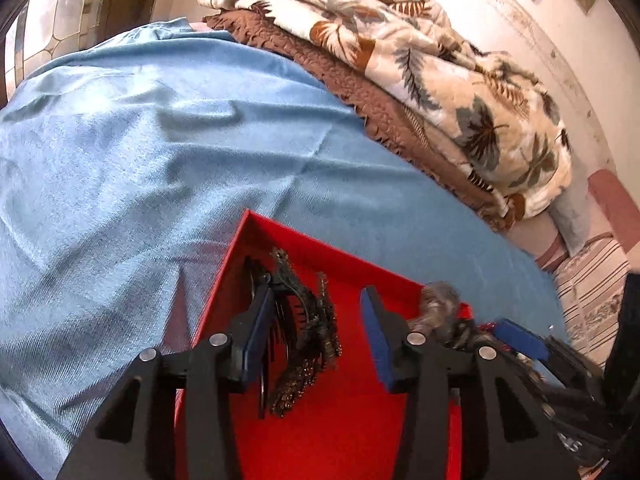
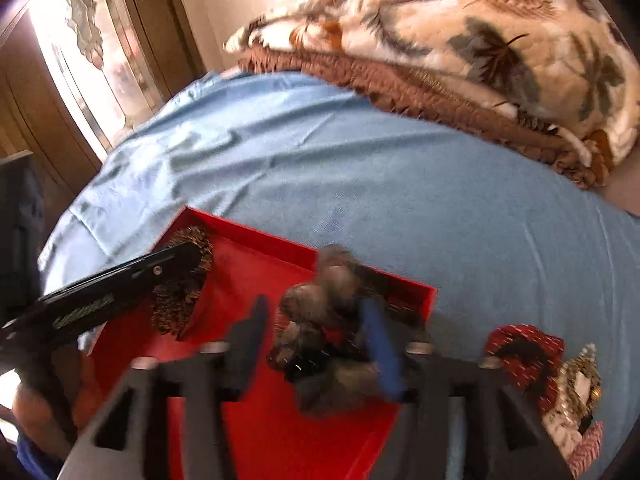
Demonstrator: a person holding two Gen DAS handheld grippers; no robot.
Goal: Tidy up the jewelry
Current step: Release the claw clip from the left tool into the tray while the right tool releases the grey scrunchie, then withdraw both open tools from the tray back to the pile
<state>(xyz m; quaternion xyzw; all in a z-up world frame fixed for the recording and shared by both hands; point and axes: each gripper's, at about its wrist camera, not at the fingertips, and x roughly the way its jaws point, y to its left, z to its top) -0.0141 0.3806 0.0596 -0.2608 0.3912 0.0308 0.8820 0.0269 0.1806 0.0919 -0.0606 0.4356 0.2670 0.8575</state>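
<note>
Red tray (image 1: 340, 420) on the blue sheet (image 1: 160, 140) holds your dark beaded piece (image 1: 304, 332), lying loose between the parted left gripper (image 1: 316, 332). Your right gripper (image 2: 316, 344) also stands open around a grey fuzzy bundle (image 2: 332, 280), apparently released, though blur hides contact. Withdraw crookedly and a finger may snag strands, dragging jewelry out; more pieces (image 2: 560, 380) wait beside the tray
</note>
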